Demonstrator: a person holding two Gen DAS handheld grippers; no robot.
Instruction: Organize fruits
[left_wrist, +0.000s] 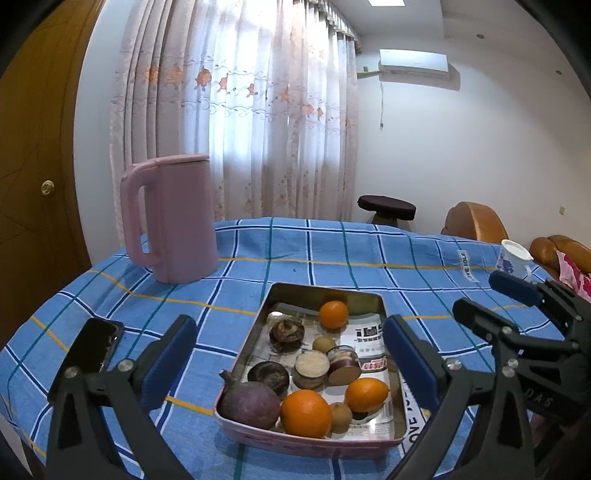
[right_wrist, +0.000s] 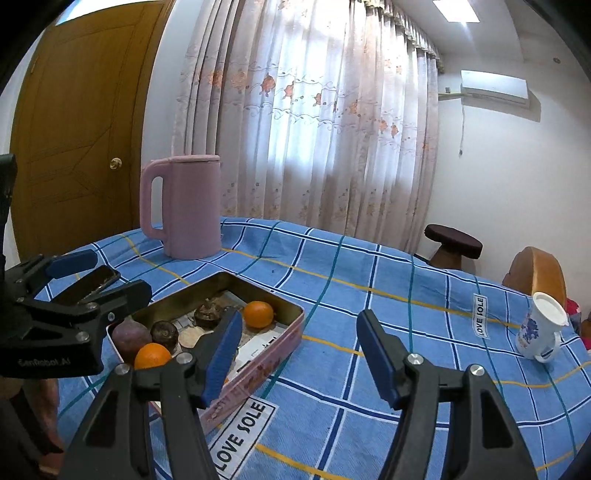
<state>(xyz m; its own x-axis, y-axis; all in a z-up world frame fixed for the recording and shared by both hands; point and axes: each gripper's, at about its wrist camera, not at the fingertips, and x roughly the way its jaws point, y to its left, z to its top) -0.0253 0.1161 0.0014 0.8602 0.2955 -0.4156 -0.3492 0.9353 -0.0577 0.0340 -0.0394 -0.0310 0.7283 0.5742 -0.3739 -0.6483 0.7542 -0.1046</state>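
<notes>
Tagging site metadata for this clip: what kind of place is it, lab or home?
Most likely a home living or dining room: floral sheer curtains over the window, a wall air conditioner, and a table under a blue checked tablecloth holding a pink kettle and a tin of fruit.

Hidden in part behind the right gripper's (right_wrist: 299, 350) left finger (right_wrist: 221, 354): the tin tray's (right_wrist: 291, 332) near fruits. Cut off by the left gripper's (left_wrist: 290, 363) frame: the phone's (left_wrist: 94, 345) near end. Too small to read: print on the paper lining (left_wrist: 364, 334) the tray. Possibly a sofa (left_wrist: 476, 221), mostly behind the table's (left_wrist: 332, 254) far edge. Half covered by neighbours: the small brown fruit (left_wrist: 340, 417).
</notes>
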